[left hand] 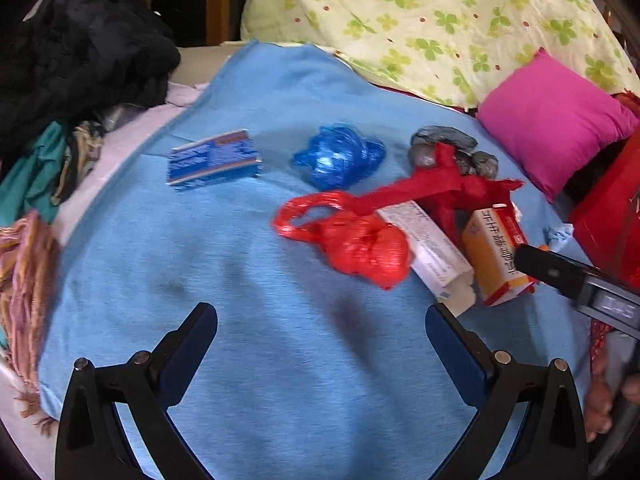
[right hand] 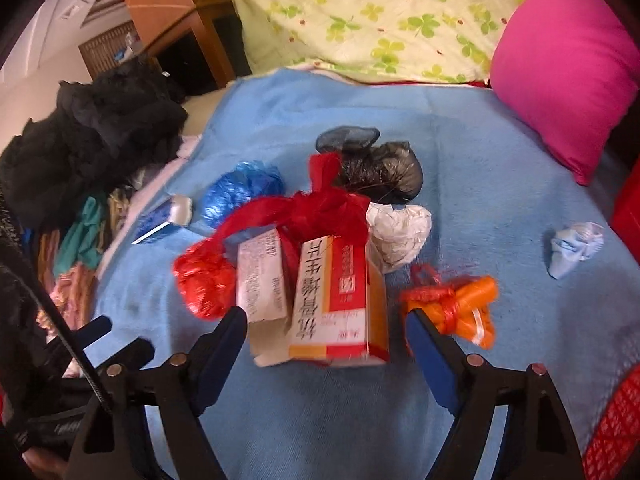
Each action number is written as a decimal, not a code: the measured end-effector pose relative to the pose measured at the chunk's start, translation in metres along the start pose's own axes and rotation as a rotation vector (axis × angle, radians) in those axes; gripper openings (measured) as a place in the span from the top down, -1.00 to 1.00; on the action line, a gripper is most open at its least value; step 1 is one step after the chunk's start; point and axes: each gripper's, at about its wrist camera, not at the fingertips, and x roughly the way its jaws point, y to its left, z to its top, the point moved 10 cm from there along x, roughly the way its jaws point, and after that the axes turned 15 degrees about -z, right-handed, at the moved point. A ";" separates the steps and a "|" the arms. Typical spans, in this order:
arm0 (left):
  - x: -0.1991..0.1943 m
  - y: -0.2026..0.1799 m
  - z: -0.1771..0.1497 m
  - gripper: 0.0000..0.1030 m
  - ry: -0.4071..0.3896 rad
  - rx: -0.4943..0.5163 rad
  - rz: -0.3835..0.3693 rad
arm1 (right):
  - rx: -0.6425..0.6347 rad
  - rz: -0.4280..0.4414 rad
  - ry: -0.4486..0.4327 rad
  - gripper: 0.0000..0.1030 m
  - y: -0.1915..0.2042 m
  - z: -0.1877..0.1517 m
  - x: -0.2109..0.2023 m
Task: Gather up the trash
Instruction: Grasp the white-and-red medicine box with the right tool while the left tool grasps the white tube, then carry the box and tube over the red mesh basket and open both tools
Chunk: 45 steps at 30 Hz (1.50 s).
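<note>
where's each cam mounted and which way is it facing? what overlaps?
Left wrist: on the left gripper, angled down at the blue blanket; its open black fingers, the right gripper's tip and a hand show.
Right wrist: on the right gripper, angled down at the orange-red box; its open fingers flank the box.
Shared: blanket, box, red bag, blue bag, pink pillow.

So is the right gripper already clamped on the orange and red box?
No, the right gripper stands open, its pads clear of the orange and red box lying between them.
</note>
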 end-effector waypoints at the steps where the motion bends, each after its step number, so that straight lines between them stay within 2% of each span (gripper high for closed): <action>1: 0.003 -0.002 0.000 -1.00 0.005 -0.006 -0.003 | -0.004 -0.003 0.008 -0.63 0.001 0.001 0.005; 2: 0.005 -0.004 -0.001 -1.00 0.008 -0.012 -0.011 | -0.007 -0.004 0.017 -0.61 0.001 0.002 0.009; 5: 0.011 -0.011 -0.002 -0.96 0.019 -0.031 -0.048 | -0.012 -0.004 0.076 -0.22 0.002 -0.001 0.027; 6: 0.013 -0.014 -0.002 -0.90 0.023 -0.032 -0.061 | -0.006 0.006 0.094 -0.12 0.001 -0.002 0.031; 8: 0.016 -0.018 -0.001 -0.73 0.029 -0.034 -0.083 | 0.022 0.027 0.103 -0.07 -0.004 -0.003 0.030; 9: 0.018 -0.022 -0.001 -0.62 0.034 -0.035 -0.102 | 0.036 0.036 0.103 -0.06 -0.008 -0.003 0.028; 11: 0.022 -0.030 -0.001 -0.57 0.040 -0.035 -0.129 | 0.080 0.059 0.095 -0.05 -0.019 0.000 0.020; 15: 0.032 -0.060 0.000 -0.56 0.041 -0.018 -0.214 | 0.176 0.143 0.061 -0.05 -0.042 0.006 -0.006; 19: 0.047 -0.083 0.007 -0.56 0.033 -0.029 -0.245 | 0.241 0.196 0.000 -0.05 -0.059 0.011 -0.035; 25: 0.080 -0.083 0.014 -0.56 0.029 -0.119 -0.190 | 0.273 0.185 -0.157 -0.05 -0.078 0.030 -0.074; 28: 0.093 -0.079 0.014 -0.28 0.033 -0.148 -0.168 | 0.283 0.196 -0.197 -0.05 -0.082 0.035 -0.087; 30: 0.100 -0.073 0.012 0.00 0.047 -0.169 -0.152 | 0.279 0.193 -0.209 -0.05 -0.081 0.036 -0.091; 31: 0.101 -0.069 0.011 0.01 0.043 -0.176 -0.149 | 0.276 0.191 -0.211 -0.05 -0.081 0.035 -0.091; 38: 0.089 -0.063 0.005 0.07 0.022 -0.187 -0.195 | 0.269 0.190 -0.229 -0.05 -0.087 0.029 -0.098; 45: 0.041 -0.085 -0.021 0.08 0.001 -0.075 -0.247 | 0.264 0.203 -0.379 -0.05 -0.094 0.031 -0.151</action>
